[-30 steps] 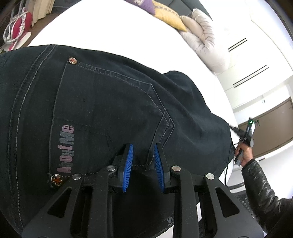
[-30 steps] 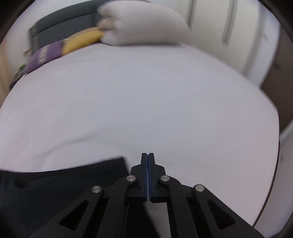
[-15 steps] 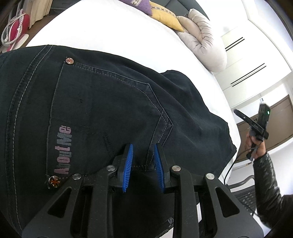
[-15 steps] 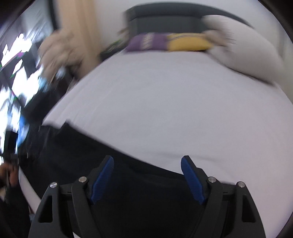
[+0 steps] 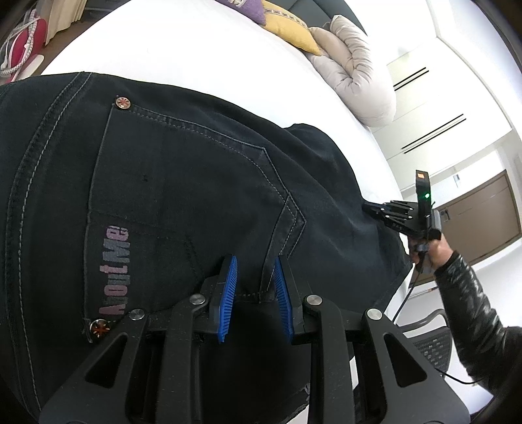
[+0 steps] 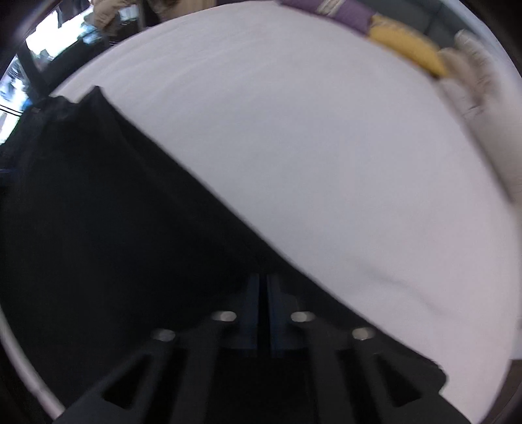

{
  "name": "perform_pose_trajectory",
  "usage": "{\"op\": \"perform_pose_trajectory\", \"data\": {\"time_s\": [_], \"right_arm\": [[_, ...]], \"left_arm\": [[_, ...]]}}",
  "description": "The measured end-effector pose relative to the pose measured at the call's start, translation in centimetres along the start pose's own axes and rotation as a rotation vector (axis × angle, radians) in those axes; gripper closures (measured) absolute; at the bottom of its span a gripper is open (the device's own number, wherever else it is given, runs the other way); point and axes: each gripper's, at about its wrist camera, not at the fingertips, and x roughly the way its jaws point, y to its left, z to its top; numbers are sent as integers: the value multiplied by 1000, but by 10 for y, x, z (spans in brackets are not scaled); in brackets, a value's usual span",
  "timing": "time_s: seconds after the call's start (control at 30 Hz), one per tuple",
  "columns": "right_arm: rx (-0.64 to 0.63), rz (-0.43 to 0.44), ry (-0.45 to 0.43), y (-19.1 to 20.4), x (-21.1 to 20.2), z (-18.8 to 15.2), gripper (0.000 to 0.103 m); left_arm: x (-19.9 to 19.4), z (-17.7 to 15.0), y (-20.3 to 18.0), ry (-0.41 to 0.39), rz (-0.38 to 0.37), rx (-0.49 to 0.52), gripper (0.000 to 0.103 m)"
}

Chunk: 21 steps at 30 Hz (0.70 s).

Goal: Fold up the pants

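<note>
Dark denim pants (image 5: 179, 179) lie on the white bed (image 5: 163, 42), back pocket up, with "AboutMe" printed beside it. My left gripper (image 5: 253, 261) is shut on a fold of cloth at the pocket's lower seam, its blue pads (image 5: 228, 287) pressing on either side. At the pants' far right edge, a hand (image 5: 430, 251) holds my right gripper (image 5: 370, 206) with its tip on the cloth. In the blurred right wrist view, the right gripper (image 6: 262, 283) has its jaws together on the dark pants (image 6: 98, 212) just inside their edge.
Purple (image 5: 244, 6), yellow (image 5: 290, 29) and cream (image 5: 359, 75) pillows line the head of the bed. A mesh chair (image 5: 434, 349) and a brown door (image 5: 483, 215) stand past the bed's right side. Bare white sheet (image 6: 293, 130) stretches beyond the pants.
The right gripper swung in from beside the bed to the pants' right edge, rolling as it went; its jaws opened wide, then came together. The left gripper kept its grip and place.
</note>
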Motion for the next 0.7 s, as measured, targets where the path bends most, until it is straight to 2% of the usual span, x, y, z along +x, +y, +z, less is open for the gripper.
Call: {"op": "perform_pose_trajectory", "data": {"time_s": [0.13,0.3,0.47,0.53,0.57,0.6,0.67,0.7], "right_arm": [[74,-99,-75,11,-1,-6,101],[236,-156,-156,-5,-18,-19,102],[407,-197,-246,-3,-29,-20,102],[525,-213,-197,-23,-7,-32,102],[594,-165,-142,-36,9,-42,103],[645,-126,-169,-44,7,-48,103],[653,-188,-203,-46,-12,-49,103],[653,-244,-235,-47,-26,-54,98]], "left_arm": [[-3,0,-1,-4,8,-1,80],[-8,-2,-5,-30,30,4,80],[-16,-2,-3,-78,56,3,80],[-13,-5,3,-77,54,-1,80],[-13,-6,4,-79,49,-3,80],[-14,-7,4,-80,52,-2,80],[-16,-8,3,-78,57,7,80],[-17,-9,4,-79,54,2,80]]}}
